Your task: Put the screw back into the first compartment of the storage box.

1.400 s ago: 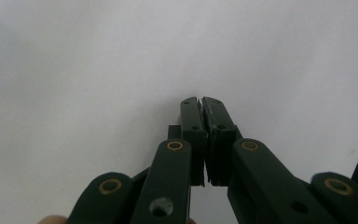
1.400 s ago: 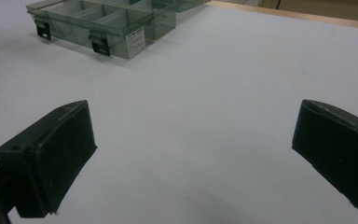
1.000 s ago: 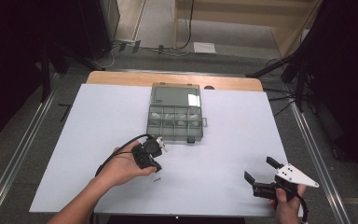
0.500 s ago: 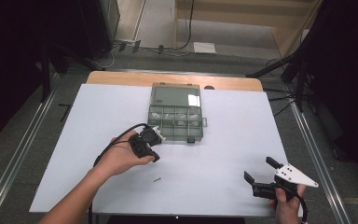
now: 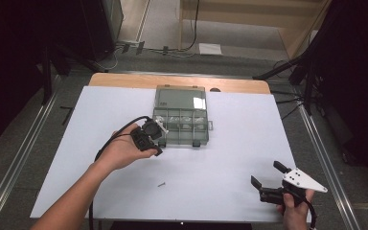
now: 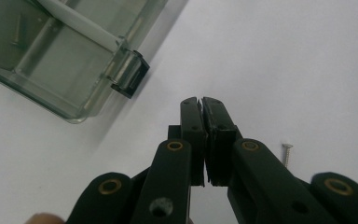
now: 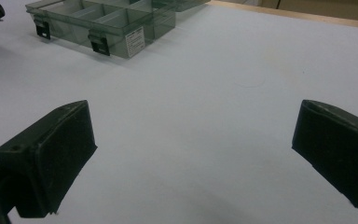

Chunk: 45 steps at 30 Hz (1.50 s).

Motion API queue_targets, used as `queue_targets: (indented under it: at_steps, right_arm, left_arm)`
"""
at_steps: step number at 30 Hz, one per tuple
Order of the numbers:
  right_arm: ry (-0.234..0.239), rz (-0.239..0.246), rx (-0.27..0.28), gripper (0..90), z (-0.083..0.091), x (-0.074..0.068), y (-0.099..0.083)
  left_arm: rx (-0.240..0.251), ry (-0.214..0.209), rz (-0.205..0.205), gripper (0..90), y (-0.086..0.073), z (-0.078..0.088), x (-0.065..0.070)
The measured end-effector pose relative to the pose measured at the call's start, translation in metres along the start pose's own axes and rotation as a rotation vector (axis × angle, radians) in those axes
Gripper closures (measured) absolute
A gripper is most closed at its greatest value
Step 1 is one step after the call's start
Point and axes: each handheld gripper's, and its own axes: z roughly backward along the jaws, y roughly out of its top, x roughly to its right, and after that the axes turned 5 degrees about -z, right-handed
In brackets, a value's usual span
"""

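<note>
My left gripper [image 5: 157,150] is held in a hand just off the front left corner of the clear compartment box [image 5: 182,128]. Its jaws are shut tip to tip [image 6: 200,101], and I see nothing between them. A small screw [image 5: 162,184] lies loose on the white table, nearer the person than the gripper; it appears beside the jaws in the left gripper view [image 6: 286,154]. My right gripper [image 5: 269,174] rests low at the front right, jaws wide open [image 7: 191,154] over bare table. The box [image 7: 107,23] stands far off in the right gripper view.
The box's lid [image 5: 180,99] lies open flat toward the table's far edge. A white strip [image 6: 74,18] rests across the box's corner compartment. A black latch [image 6: 131,77] sticks out from the box's front wall. A wooden rim [image 5: 124,80] borders the table's back.
The left hand has carried its shut gripper away from the screw, up and toward the box's front left corner. The screw stays where it lay. The right gripper has not moved.
</note>
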Motion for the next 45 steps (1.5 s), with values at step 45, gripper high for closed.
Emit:
queue_targets:
  at_steps: [45]
  right_arm:
    - [0.002,0.001,0.0,0.0,0.0,0.001,0.0]
  left_arm:
    - [0.011,0.039,0.064,88.2,0.026,0.017,-0.056]
